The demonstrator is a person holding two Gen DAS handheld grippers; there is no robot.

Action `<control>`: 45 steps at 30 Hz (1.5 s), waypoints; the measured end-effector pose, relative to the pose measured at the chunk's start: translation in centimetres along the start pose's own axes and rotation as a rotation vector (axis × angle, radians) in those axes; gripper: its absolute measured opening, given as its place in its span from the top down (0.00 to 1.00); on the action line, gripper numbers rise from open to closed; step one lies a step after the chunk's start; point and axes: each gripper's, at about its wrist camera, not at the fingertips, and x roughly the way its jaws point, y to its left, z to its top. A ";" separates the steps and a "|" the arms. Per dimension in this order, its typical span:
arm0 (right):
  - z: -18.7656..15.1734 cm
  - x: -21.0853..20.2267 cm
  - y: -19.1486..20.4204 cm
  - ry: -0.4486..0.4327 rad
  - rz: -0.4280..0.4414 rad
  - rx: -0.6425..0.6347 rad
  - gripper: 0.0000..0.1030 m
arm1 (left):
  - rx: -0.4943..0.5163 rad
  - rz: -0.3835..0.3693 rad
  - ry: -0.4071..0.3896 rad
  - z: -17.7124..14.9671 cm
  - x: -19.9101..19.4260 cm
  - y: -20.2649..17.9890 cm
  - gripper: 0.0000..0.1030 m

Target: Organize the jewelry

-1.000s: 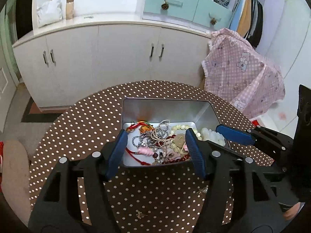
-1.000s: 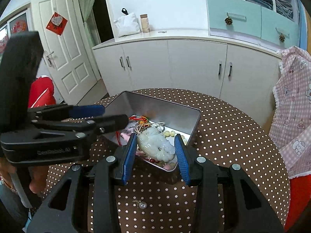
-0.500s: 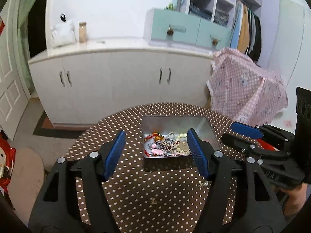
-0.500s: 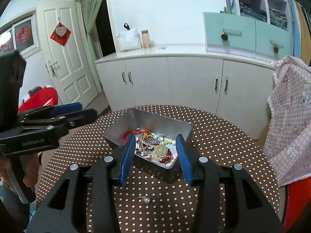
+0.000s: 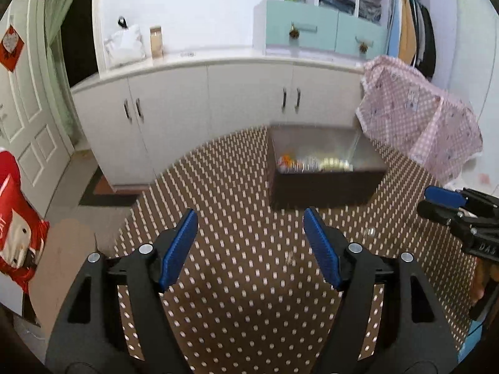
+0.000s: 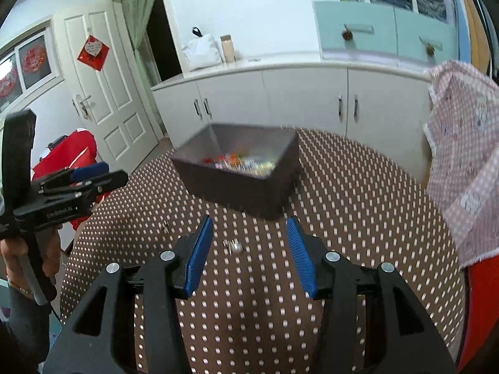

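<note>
A metal box [image 5: 324, 184] [image 6: 243, 187] with a heap of mixed jewelry [image 5: 312, 162] [image 6: 243, 162] stands on the round brown polka-dot table [image 5: 249, 296]. My left gripper [image 5: 249, 218] hangs open over the cloth short of the box, with nothing between its fingers. My right gripper [image 6: 249, 222] is also back from the box, and its empty jaws are opening. A small pearl piece [image 6: 235, 246] lies on the table below its gap. Another small trinket [image 5: 290, 257] [image 6: 165, 226] lies loose nearby. Each gripper shows at the edge of the other's view: the right gripper [image 5: 446, 198], the left gripper [image 6: 93, 174].
White cabinets [image 5: 218, 109] run behind the table. A pink checked cloth [image 5: 421, 115] drapes over something at the table's far right. A red cushion [image 5: 15, 233] and a white door [image 6: 103, 93] are at the left. A hand [image 6: 18, 249] holds the left gripper.
Both grippers have drawn back from the box, which now looks smaller and farther. The pale green carved piece between the right fingers a second ago is gone from them.
</note>
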 end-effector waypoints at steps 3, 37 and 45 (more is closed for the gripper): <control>-0.9 0.6 0.0 0.027 0.004 0.008 0.55 | 0.023 0.008 0.034 -1.4 1.2 -0.5 0.32; -0.4 6.9 3.6 0.151 -0.136 -0.216 0.62 | 0.050 -0.074 0.124 -1.8 3.9 -2.1 0.90; -1.0 7.2 3.5 0.181 -0.112 -0.249 0.91 | 0.049 -0.123 0.075 0.9 2.8 -2.6 0.90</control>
